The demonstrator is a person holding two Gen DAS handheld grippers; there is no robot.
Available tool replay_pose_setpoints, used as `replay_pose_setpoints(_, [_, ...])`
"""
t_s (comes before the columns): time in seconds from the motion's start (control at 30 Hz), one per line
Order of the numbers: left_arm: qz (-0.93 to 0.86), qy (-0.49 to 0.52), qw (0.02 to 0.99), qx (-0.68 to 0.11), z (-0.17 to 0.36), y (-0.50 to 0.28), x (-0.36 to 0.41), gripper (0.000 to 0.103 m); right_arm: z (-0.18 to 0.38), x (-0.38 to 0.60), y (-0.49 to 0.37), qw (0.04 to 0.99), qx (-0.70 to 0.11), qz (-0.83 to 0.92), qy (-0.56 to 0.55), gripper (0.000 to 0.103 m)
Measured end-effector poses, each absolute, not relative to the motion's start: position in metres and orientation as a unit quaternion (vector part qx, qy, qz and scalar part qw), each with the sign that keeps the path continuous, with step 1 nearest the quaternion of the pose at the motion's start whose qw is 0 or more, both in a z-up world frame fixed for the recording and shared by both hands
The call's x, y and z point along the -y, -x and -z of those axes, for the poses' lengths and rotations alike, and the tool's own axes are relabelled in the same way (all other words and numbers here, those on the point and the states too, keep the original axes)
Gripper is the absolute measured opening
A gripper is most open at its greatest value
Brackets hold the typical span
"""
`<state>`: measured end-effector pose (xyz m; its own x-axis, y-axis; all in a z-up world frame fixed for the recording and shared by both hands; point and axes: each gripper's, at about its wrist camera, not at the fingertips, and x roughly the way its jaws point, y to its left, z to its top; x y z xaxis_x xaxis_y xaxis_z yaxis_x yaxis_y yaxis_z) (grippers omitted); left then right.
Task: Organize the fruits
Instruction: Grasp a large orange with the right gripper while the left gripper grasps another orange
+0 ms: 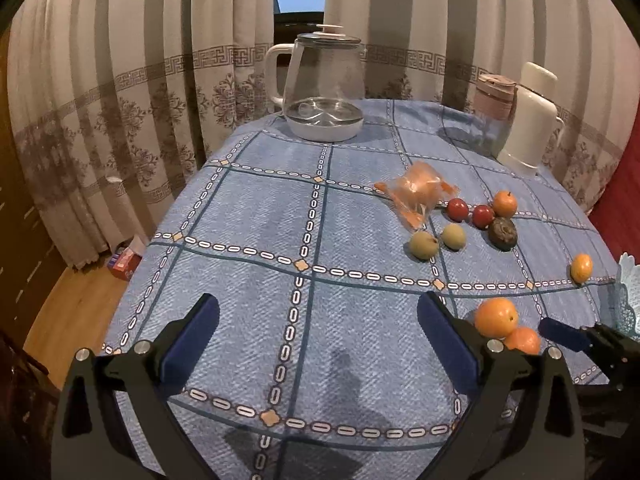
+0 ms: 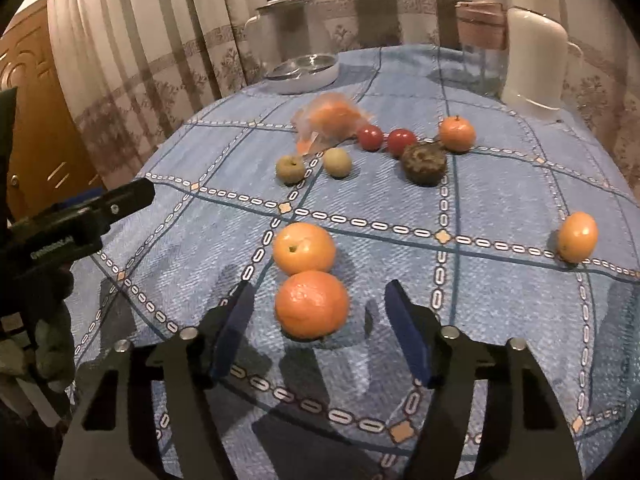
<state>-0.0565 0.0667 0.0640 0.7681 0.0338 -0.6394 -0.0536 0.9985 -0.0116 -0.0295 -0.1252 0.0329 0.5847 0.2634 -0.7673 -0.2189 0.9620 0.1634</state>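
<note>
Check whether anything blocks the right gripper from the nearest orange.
Nothing visible does. The nearest orange lies on the tablecloth just ahead of the right gripper, roughly centred between its open fingers, with only bare cloth between. A second orange touches it on the far side, not in the path.

We are holding the left gripper (image 1: 318, 338) tilted downward, its blue pads (image 1: 446, 338) standing wide apart with nothing between them. We are angling the right gripper (image 2: 320, 330) down more steeply, jaws parted and gripping nothing; motion blur is perhaps hiding their exact spread.
</note>
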Motion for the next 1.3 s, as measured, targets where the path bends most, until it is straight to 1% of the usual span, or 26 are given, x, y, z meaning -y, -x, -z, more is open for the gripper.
replay_pose_setpoints(0.07, [-0.021, 0.012, 0.94, -0.339, -0.064, 0.056, -0.065, 0.098, -0.031, 0.124, 0.028, 0.887, -0.44, -0.138, -0.027, 0.06])
replay_pose_setpoints(0.13, [-0.018, 0.012, 0.94, -0.341, -0.064, 0.056, -0.063, 0.098, -0.028, 0.123, 0.027, 0.884, -0.445, -0.139, -0.027, 0.051])
replay_pose_setpoints(0.27, [-0.015, 0.01, 0.939, -0.344, -0.063, 0.055, -0.057, 0.098, -0.027, 0.124, 0.028, 0.883, -0.447, -0.141, -0.032, 0.041])
replay_pose_setpoints(0.57, [0.006, -0.003, 0.936, -0.352, -0.061, 0.05, -0.034, 0.098, -0.035, 0.14, 0.041, 0.887, -0.439, -0.134, -0.043, 0.041])
replay_pose_setpoints(0.93, [0.063, -0.024, 0.928, -0.367, -0.053, 0.05, 0.013, 0.097, -0.04, 0.18, 0.053, 0.895, -0.432, -0.096, -0.06, 0.041])
replay_pose_setpoints(1.2, [0.09, -0.026, 0.917, -0.389, -0.038, 0.043, 0.038, 0.092, -0.045, 0.21, 0.061, 0.902, -0.42, -0.064, -0.076, 0.041])
replay_pose_setpoints(1.27, [0.096, -0.025, 0.912, -0.397, -0.033, 0.04, 0.041, 0.086, -0.047, 0.215, 0.061, 0.904, -0.416, -0.059, -0.081, 0.041])
replay_pose_setpoints(1.3, [0.099, -0.023, 0.909, -0.403, -0.03, 0.039, 0.043, 0.084, -0.048, 0.217, 0.062, 0.905, -0.414, -0.058, -0.084, 0.041])
